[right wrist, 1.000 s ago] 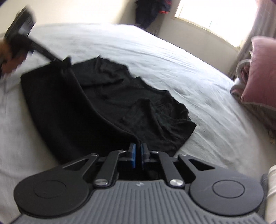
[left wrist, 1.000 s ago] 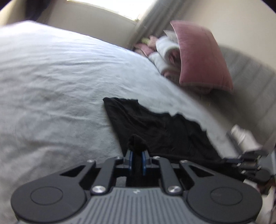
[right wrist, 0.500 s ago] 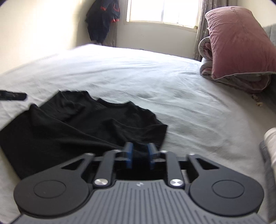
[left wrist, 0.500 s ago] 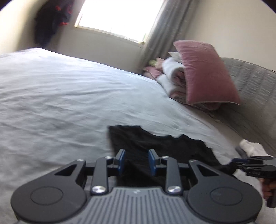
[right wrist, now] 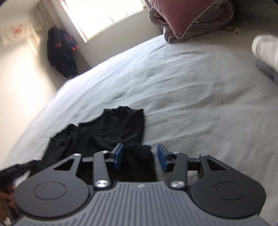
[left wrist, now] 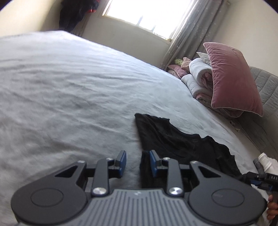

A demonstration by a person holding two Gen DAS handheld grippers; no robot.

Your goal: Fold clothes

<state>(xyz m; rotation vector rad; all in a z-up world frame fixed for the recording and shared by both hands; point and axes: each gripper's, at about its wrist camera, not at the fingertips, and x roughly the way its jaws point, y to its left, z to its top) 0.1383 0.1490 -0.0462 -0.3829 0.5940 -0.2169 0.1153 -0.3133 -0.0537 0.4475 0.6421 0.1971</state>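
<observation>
While black shirt [left wrist: 175, 144] lies near the edge, bedsheet [left wrist: 69, 97] spreads wide.

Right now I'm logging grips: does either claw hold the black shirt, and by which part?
Neither. The left claw is closing, the shirt edge between its pads, unpinched. The right claw stands open over a corner.

- 1 black shirt [left wrist: 179, 144], on bed [left wrist: 69, 90]
- 1 pink pillow [left wrist: 231, 78]
- 1 rolled quilt [left wrist: 198, 76]
- 2 hand-held grippers: left [left wrist: 137, 162], right [right wrist: 140, 157]
- 1 dark jacket [right wrist: 62, 52], 1 window [left wrist: 142, 13]
</observation>
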